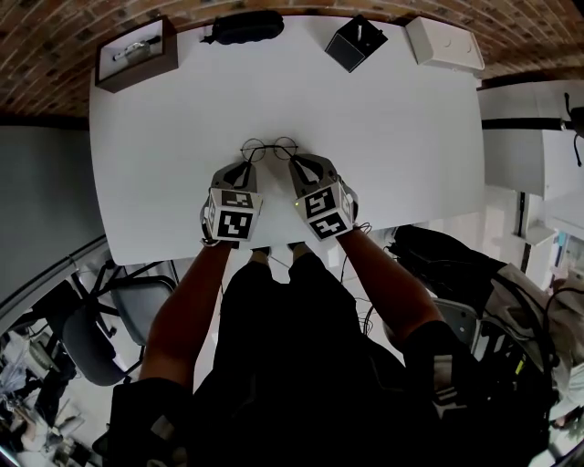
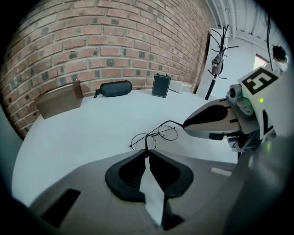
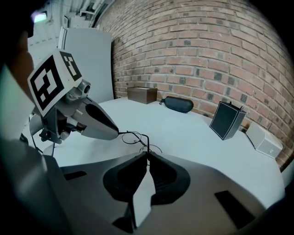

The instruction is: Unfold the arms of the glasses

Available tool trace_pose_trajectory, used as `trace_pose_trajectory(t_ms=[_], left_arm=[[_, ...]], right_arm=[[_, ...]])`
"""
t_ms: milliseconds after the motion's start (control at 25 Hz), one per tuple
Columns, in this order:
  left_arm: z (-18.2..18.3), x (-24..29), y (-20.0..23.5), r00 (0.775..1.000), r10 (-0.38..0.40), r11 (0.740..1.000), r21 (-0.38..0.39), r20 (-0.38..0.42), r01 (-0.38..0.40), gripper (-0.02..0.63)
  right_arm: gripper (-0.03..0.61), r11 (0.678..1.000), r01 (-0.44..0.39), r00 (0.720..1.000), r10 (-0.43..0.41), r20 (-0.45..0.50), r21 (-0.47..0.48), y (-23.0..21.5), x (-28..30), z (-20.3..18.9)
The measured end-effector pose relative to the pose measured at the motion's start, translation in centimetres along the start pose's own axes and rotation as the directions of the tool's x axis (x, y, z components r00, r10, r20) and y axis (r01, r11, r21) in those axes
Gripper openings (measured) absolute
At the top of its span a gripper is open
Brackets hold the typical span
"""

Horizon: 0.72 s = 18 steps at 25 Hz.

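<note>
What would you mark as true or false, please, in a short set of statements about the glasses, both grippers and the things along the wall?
1. The glasses have round lenses. True.
2. The left gripper has its jaws wide open, clear of the glasses. False: its jaws are closed on a thin part of the frame.
3. The right gripper also grips the glasses. True.
4. The black case lies between the two grippers. False: it lies at the far edge of the table, by the brick wall.
5. A dark box stands between the black case and a white box. True.
</note>
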State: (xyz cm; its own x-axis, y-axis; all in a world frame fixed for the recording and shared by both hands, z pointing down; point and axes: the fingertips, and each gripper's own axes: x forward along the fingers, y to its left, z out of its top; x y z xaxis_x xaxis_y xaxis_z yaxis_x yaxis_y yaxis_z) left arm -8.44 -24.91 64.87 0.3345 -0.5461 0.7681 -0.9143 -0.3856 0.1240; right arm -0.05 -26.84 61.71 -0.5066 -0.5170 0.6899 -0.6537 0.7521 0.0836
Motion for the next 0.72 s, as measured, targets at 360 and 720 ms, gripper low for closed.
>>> trace_pose_trajectory(t_ms=[360, 720], left_arm=[[0.0, -1.3, -1.0, 0.998, 0.021, 0.997, 0.076, 0.054, -0.025, 0.037], [-0.4, -2.2, -2.7, 0.997, -0.009, 0.987, 0.163, 0.081, -0.004, 0.035]], right_arm=[[0.02, 0.998, -0.013, 0.998, 0.018, 0.065, -0.063, 1.7, -1.4, 1.0], [0.017, 0.992, -0.029, 0.993, 0.042, 0.108, -0.12, 3.6, -2.4, 1.1]])
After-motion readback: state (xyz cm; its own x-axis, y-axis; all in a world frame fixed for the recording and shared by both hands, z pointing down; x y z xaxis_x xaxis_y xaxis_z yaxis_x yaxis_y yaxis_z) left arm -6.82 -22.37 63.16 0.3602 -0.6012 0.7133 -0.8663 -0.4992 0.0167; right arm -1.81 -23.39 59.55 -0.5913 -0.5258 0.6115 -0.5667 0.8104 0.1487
